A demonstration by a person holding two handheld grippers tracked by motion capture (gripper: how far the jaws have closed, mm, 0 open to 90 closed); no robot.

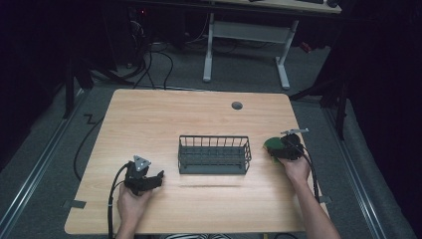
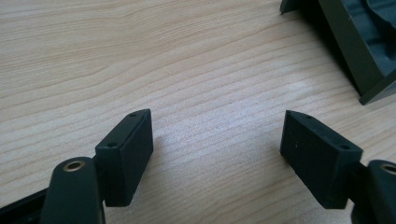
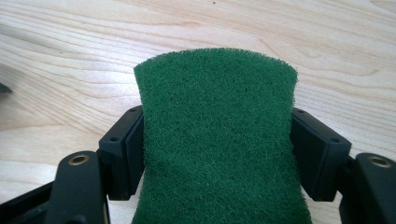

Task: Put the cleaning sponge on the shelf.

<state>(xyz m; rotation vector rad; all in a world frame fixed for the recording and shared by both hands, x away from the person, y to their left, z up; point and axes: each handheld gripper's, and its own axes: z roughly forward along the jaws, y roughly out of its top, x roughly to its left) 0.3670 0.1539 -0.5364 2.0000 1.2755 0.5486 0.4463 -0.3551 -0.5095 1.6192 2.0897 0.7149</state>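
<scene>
A green scouring pad (image 3: 217, 93) sits between the jaws of my right gripper (image 3: 217, 135), which press on its two sides and pinch it narrower there. In the high view the right gripper (image 1: 279, 147) holds the pad (image 1: 271, 144) low over the table, just right of the dark wire basket (image 1: 214, 154). My left gripper (image 1: 157, 177) rests near the table's front left, left of the basket. Its jaws stand wide apart over bare wood in the left gripper view (image 2: 217, 135), with nothing between them. A corner of the basket (image 2: 355, 51) shows at the top right there.
The wooden table (image 1: 164, 114) has a round cable hole (image 1: 237, 105) near its far edge. Behind it stands a desk with white legs (image 1: 208, 50), and cables lie on the grey floor (image 1: 84, 144) to the left. Cables trail from both grippers off the front edge.
</scene>
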